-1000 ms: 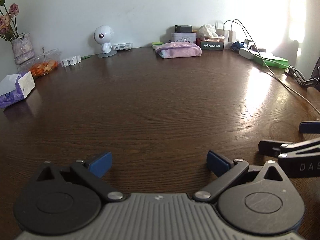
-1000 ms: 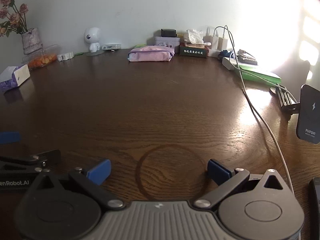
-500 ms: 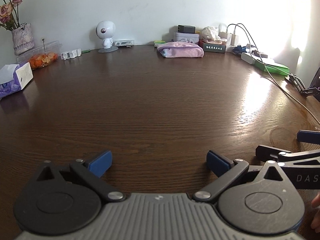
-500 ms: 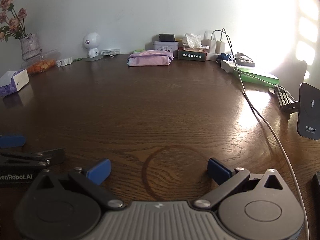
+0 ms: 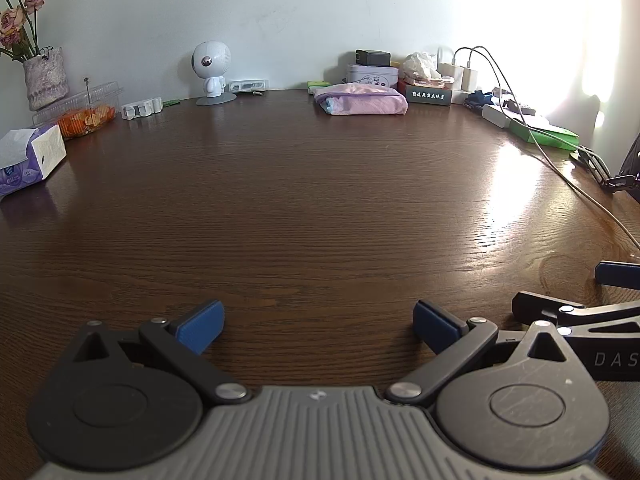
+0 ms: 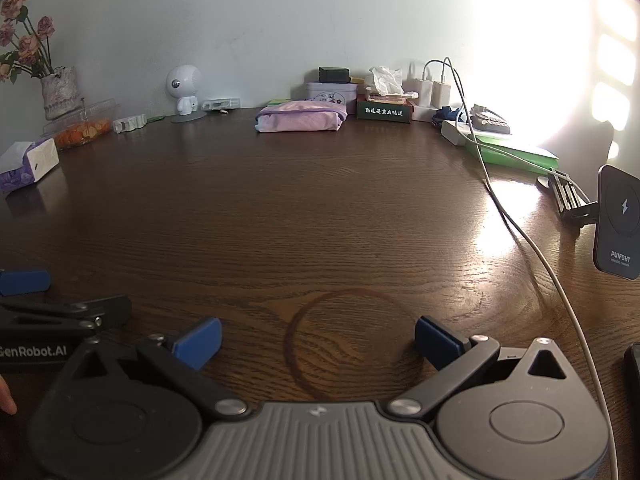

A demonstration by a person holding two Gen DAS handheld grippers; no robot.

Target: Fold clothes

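A folded pink garment [image 5: 360, 104] lies at the far edge of the dark wooden table [image 5: 304, 208], near the wall; it also shows in the right wrist view [image 6: 300, 117]. My left gripper [image 5: 318, 326] is open and empty, low over the table's near edge. My right gripper [image 6: 318, 340] is open and empty, beside it on the right. Each gripper shows at the other view's edge: the right one [image 5: 576, 312], the left one [image 6: 52, 312]. Both are far from the garment.
Along the back wall stand a flower vase [image 5: 44, 78], a snack tray [image 5: 80, 114], a tissue box [image 5: 28, 158], a white robot figure [image 5: 212, 70], boxes and chargers [image 5: 428, 88]. A white cable [image 6: 520, 224] and a phone charger stand [image 6: 618, 222] are at the right.
Both grippers have tilted up slightly and drawn a little closer together; the far objects sit lower in view. Jaws stay open. The garment has not moved.
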